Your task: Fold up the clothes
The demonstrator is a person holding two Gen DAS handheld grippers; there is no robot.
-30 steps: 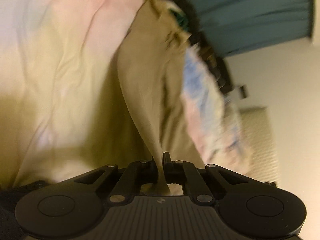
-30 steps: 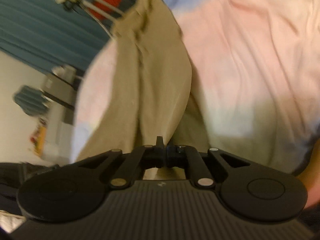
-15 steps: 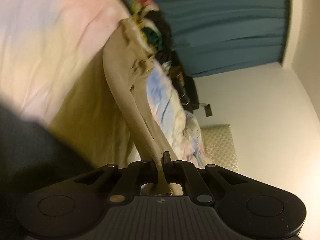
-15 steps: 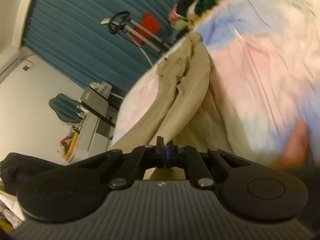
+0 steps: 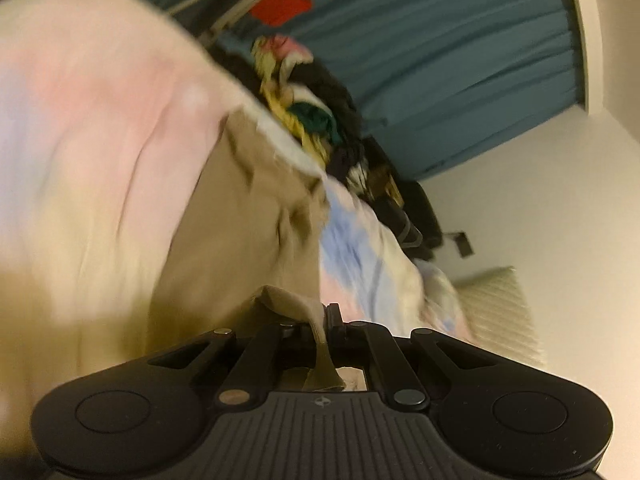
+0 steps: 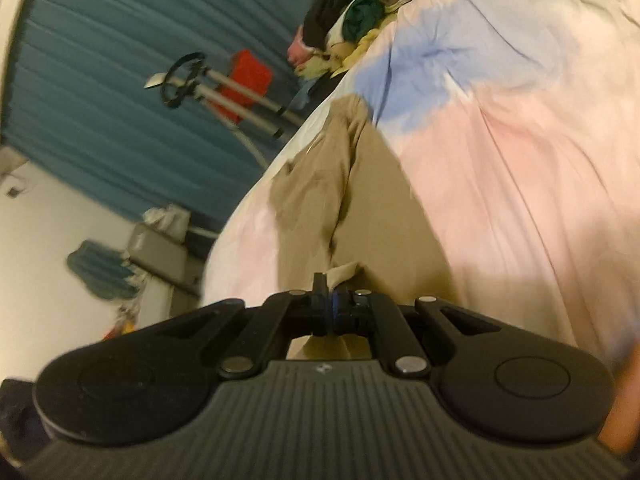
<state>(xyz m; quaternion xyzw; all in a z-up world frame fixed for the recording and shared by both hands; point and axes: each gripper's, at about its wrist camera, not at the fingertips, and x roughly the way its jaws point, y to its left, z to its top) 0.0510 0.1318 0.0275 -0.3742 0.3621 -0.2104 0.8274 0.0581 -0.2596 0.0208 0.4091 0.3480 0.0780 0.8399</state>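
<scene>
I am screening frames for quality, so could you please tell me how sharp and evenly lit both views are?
Left wrist view: motion blur smears the khaki cotton trousers and pastel tie-dye bedsheet; the left gripper is sharp. Right wrist view: milder blur, strong fisheye bending, warm dim light.

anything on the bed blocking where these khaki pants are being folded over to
Nothing visible does. Both the left gripper and right gripper pinch the khaki pants, which lie on bare bedspread. The clothes pile sits beyond the waistband.

Pastel bedsheet (image 6: pixel 520 168); teal curtain (image 5: pixel 460 60); metal stand (image 6: pixel 224 92) with red item, possibly bag (image 6: pixel 248 80).
</scene>
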